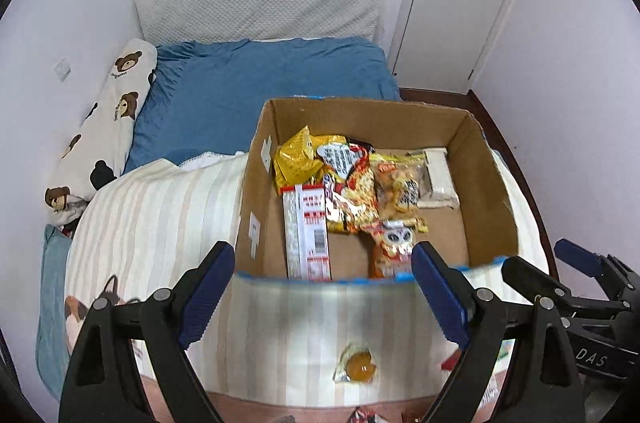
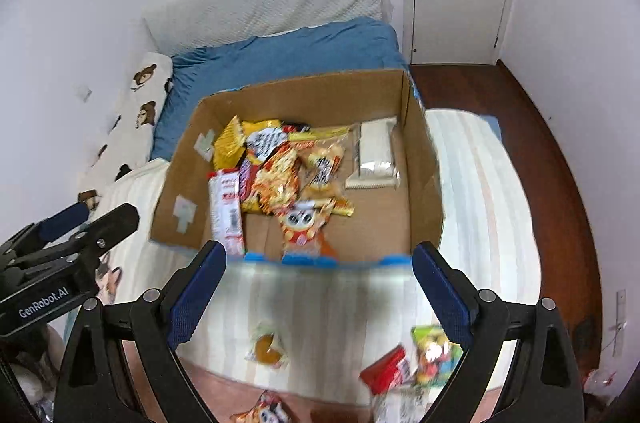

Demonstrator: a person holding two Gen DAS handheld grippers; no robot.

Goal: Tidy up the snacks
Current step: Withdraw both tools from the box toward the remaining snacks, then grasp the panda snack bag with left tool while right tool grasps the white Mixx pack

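Both the left gripper and right gripper hang wide and empty above the bed's near edge, so fetching what looks like a jelly cup for the cardboard box probably comes next.

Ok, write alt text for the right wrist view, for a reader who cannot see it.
An open brown cardboard box sits on a pale striped blanket, holding a pile of yellow, orange and red snack packets. The right tool hangs empty above its near edge, blue pads wide apart. More loose packets lie on the blanket below.
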